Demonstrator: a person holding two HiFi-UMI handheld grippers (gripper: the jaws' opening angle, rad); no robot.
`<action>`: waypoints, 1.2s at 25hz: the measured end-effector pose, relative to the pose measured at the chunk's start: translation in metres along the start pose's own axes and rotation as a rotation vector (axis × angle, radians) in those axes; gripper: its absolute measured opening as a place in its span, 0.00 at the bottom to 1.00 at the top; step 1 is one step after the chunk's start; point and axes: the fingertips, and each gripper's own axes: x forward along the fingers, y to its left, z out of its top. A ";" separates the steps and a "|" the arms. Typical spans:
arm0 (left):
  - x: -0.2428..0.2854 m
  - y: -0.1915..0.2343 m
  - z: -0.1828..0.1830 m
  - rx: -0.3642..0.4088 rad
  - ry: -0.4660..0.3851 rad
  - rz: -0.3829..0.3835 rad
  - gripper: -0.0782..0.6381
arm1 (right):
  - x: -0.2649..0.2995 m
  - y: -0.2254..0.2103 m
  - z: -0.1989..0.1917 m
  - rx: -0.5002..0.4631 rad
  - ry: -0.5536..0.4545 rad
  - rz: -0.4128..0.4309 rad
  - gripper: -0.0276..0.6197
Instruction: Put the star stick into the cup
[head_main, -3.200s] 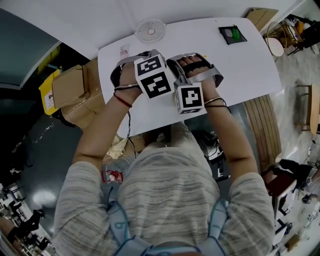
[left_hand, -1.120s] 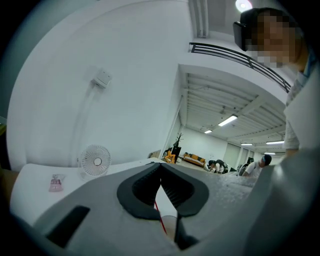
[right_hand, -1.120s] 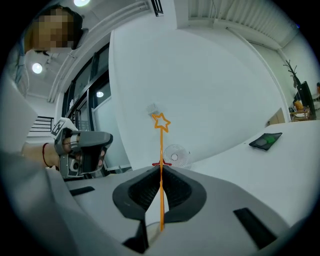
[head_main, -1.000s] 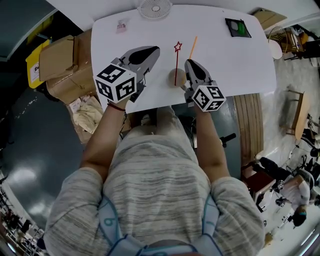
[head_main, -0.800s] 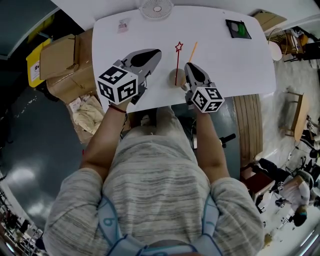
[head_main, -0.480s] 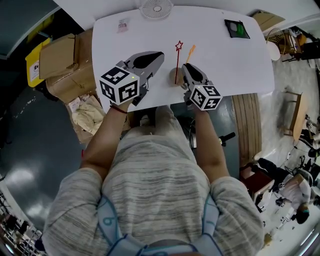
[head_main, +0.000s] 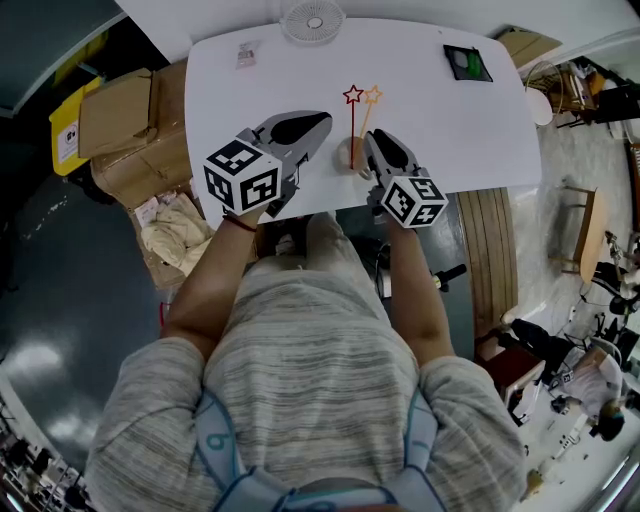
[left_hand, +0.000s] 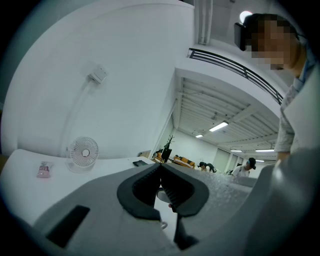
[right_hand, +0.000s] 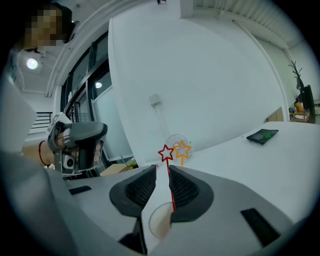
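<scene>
A red star stick stands upright in the cup near the white table's front edge. An orange star stick leans close beside it; its lower end is hidden behind a right finger. My right gripper is at the cup's right side. In the right gripper view its jaws are opening, and the red stick runs through the gap above the cup, with the orange star just behind. My left gripper hovers left of the cup, shut and empty, its tips together.
A small white fan stands at the table's far edge, with a pink item to its left. A black device with a green part lies at the far right. Cardboard boxes sit on the floor to the left.
The orange star stick has swung left from a slant to stand next to the red star. My right gripper has shifted slightly toward the cup and its jaws have parted. The left gripper barely moved.
</scene>
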 end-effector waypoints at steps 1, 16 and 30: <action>-0.001 -0.002 0.000 0.000 -0.002 -0.005 0.13 | -0.002 0.005 0.005 -0.004 -0.012 0.004 0.12; -0.045 -0.039 0.011 0.040 -0.095 -0.063 0.13 | -0.039 0.090 0.060 -0.072 -0.126 0.134 0.12; -0.073 -0.080 0.004 0.091 -0.088 -0.127 0.13 | -0.063 0.167 0.041 -0.077 -0.056 0.273 0.06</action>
